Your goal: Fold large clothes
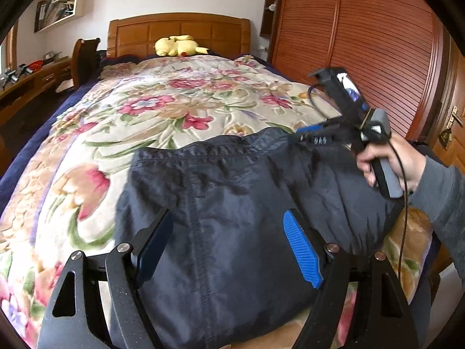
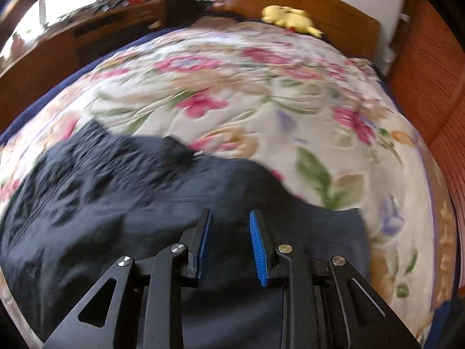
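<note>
Your left camera shows what the right one cannot: your right hand (image 1: 389, 160) at the right edge of the frame, gray sleeve behind it, wrapped around the handle of the right gripper (image 1: 302, 133). That gripper points left toward the upper right corner of the dark garment (image 1: 232, 203); from this side you cannot tell its jaw gap or whether it touches the cloth. A wardrobe (image 1: 363, 43) fills the upper right, and a shelf (image 1: 64, 3) hangs in the upper left.

Your right camera, blurred, gives the gap instead: the right gripper (image 2: 229, 241) has its blue pads parted with nothing between them, above the garment (image 2: 116, 203) in the lower left of the frame.

The left gripper (image 1: 229, 247) is spread wide at the bottom of its own frame, over the garment's middle seam, holding nothing.

The garment lies spread on the floral blanket (image 1: 174, 101) at the near end of the bed. A yellow plush (image 1: 177, 46) sits by the headboard (image 1: 180, 29).
</note>
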### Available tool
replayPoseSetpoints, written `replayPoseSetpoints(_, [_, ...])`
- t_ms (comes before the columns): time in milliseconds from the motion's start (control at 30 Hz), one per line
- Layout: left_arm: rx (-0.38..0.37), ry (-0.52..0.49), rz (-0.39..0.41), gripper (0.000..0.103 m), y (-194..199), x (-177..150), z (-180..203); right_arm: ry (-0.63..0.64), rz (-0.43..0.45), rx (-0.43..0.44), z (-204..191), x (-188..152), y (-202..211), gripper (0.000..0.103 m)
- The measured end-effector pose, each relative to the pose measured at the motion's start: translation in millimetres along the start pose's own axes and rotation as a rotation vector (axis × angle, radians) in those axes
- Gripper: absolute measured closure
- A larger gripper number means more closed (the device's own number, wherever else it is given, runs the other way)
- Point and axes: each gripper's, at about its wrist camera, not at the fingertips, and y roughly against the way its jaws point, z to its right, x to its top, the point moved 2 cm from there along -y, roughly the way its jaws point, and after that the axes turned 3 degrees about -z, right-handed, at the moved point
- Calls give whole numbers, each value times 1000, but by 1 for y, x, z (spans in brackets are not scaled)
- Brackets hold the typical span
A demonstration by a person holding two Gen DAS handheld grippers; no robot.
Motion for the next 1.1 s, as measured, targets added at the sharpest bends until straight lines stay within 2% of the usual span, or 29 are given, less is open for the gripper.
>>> replayPoseSetpoints(67, [11,0,7,24,6,-2,-4,20,-68,9,-8,2,-19,76])
replayPoseSetpoints(100, [14,-1,8,24,7,-3,-5,30,-98,-13,-9,5,-30,76])
replayPoseSetpoints(133, [19,-2,8,24,9,-4,-7,29,-98,-37,-9,7,-38,76])
replayPoseSetpoints(267, [45,7,9,24,13,-11,-18,-50,-98,-13,-4,19,-63,76])
replayPoseSetpoints(467, [65,38,38,24,20,-14,-29,-16,-114,-38,-14,31,-94,76])
replayPoseSetpoints(767, [55,31,63,24,20,-8,-23,28,-84,-65,-29,21,-62,76])
replayPoseSetpoints(967, [48,5,45,24,12,-10,-13,46,19,24,-38,-9,-1,75])
replayPoseSetpoints(1033, [47,-4,37,24,9,-12,-8,49,49,41,-40,-26,20,69])
replayPoseSetpoints(1100, [41,-10,31,24,7,-13,-4,39,66,60,-38,-48,36,58])
